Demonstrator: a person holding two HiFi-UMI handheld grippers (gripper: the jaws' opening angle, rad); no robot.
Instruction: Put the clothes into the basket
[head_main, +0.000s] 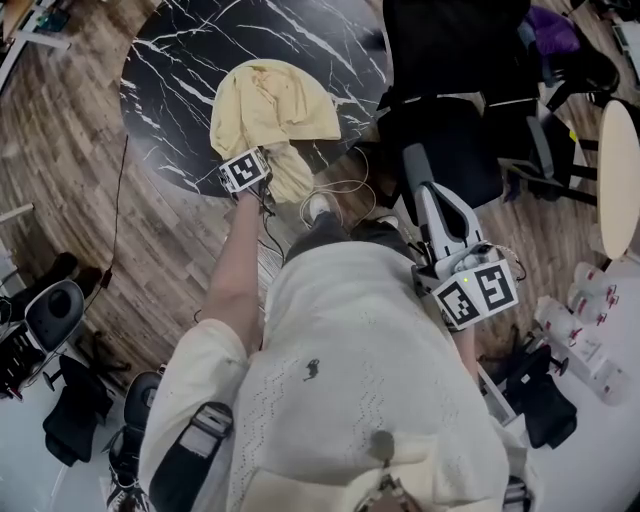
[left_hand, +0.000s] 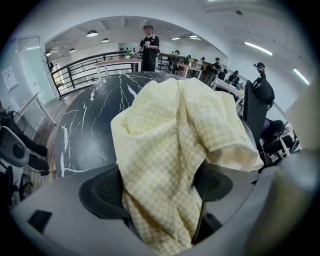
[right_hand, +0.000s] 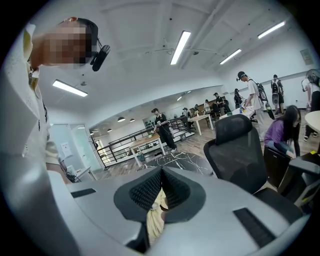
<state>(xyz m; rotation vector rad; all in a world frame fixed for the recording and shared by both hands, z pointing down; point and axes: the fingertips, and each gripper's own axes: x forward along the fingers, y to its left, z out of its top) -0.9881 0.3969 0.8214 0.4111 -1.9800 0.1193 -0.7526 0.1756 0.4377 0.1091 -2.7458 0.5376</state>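
At left in the head view, wood floor (head_main: 70, 150) runs round a black marble table (head_main: 170, 80). On the table's near edge lies a yellow shirt (head_main: 270, 105), bunched, with one end hanging over the rim. The left gripper (left_hand: 160, 189) sits at that hanging end, arm reached out. The left gripper view shows its jaws clamped on the checked cloth, which fills the gap between the pads (left_hand: 102, 192) and drapes down over them. Right of the table stands a black chair (head_main: 440, 110), near the rim and clear of the shirt. The right gripper (right_hand: 161, 176) is held at the person's right side, well apart from the shirt. Its jaws are pressed together at the tips, gripping nothing. A strip of pale cloth shows through the slot below the tips, too small to identify. A pale round tabletop (head_main: 620, 180) is at far right.
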